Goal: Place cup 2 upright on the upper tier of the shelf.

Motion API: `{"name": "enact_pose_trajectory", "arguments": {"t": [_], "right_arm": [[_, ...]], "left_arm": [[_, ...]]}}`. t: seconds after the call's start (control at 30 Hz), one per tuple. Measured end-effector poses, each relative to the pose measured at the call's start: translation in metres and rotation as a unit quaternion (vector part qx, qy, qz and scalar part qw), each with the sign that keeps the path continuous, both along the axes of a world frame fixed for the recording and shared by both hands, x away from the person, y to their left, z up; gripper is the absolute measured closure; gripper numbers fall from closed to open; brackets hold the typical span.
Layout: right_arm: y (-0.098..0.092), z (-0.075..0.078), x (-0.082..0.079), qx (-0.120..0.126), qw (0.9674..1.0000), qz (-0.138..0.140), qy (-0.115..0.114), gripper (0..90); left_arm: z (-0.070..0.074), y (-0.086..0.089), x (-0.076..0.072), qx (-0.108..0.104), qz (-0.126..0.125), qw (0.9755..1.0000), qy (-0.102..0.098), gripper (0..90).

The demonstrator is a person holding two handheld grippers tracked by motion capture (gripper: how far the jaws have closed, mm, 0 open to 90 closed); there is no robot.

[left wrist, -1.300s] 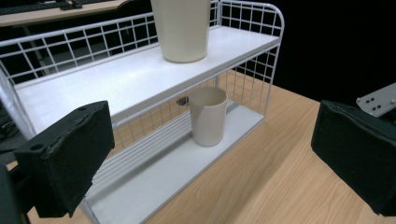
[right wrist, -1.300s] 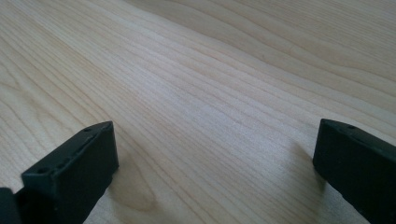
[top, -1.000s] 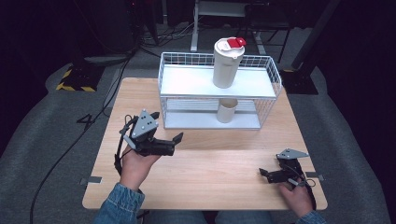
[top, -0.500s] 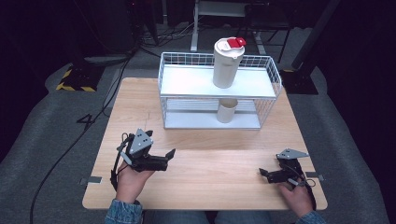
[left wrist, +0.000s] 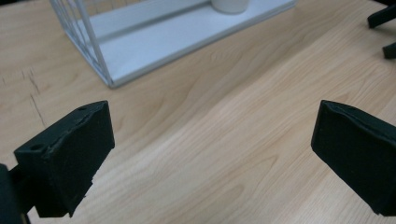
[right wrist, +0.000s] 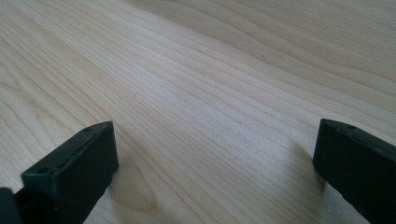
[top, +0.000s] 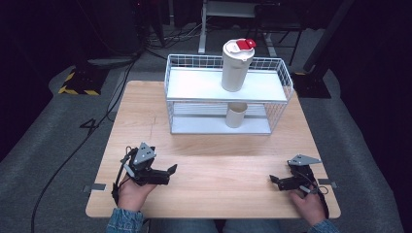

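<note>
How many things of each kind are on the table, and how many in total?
Wire rack: 1
Tall tumbler with red lid, on the upper shelf: 1
Small cup, on the lower shelf: 1
Grippers, left and right, both open: 2
Total: 5

number on the floor: there's a dark "4" (top: 89,124) marked on the grey floor (top: 48,145), sitting at about 9 o'clock from the table (top: 145,107), just off its left edge in the high view.
hazard stripes: yellow-and-black striped marking (top: 77,90) on the floor up at roughly 10 o'clock, a sign more than text, no words on it.
tumbler: the white tumbler (top: 235,68) with the red lid, at 12 o'clock on the wire rack (top: 194,82), has no readable label from here.
my jaws: no brand or lettering on them that I can make out in either gripper view.
</note>
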State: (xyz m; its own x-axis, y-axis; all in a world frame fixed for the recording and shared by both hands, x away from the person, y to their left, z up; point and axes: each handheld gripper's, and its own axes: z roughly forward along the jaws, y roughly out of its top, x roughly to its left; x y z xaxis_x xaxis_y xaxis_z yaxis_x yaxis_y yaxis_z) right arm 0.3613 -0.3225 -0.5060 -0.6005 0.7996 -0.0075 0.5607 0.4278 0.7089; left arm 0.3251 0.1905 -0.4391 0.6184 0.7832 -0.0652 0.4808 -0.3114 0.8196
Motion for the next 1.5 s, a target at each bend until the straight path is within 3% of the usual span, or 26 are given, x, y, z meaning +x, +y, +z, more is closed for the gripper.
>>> {"name": "enact_pose_trajectory", "arguments": {"t": [0.2, 0.23, 0.33, 0.37, 0.57, 0.8, 0.97, 1.13, 1.5], "right_arm": [[0.000, 0.000, 0.000, 0.000, 1.0000, 0.000, 0.000, 0.1], [0.000, 0.000, 0.000, 0.000, 1.0000, 0.000, 0.000, 0.1], [0.000, 0.000, 0.000, 0.000, 1.0000, 0.000, 0.000, 0.1], [0.000, 0.000, 0.000, 0.000, 1.0000, 0.000, 0.000, 0.1], [0.000, 0.000, 0.000, 0.000, 1.0000, 0.000, 0.000, 0.1], [0.000, 0.000, 0.000, 0.000, 1.0000, 0.000, 0.000, 0.1], [0.000, 0.000, 0.000, 0.000, 1.0000, 0.000, 0.000, 0.1], [0.000, 0.000, 0.000, 0.000, 1.0000, 0.000, 0.000, 0.1], [0.000, 0.000, 0.000, 0.000, 1.0000, 0.000, 0.000, 0.1]], "left_arm": [[-0.015, 0.003, 0.000, 0.008, 0.008, 0.9994, 0.033, 0.0], [-0.020, 0.004, 0.000, 0.018, 0.009, 0.9990, 0.039, 0.0], [-0.024, 0.004, 0.000, 0.023, 0.014, 0.9986, 0.046, 0.0], [-0.029, 0.005, 0.000, 0.025, 0.016, 0.9979, 0.057, 0.0], [-0.041, 0.004, 0.002, 0.048, 0.020, 0.9958, 0.076, 0.0], [-0.050, 0.007, 0.001, 0.066, 0.025, 0.9937, 0.087, 0.0], [-0.057, 0.010, 0.004, 0.066, 0.027, 0.9939, 0.084, 0.0], [-0.065, 0.013, 0.007, 0.083, 0.029, 0.9928, 0.082, 0.2], [-0.067, 0.013, 0.013, 0.083, 0.059, 0.9911, 0.086, 0.0]]}}
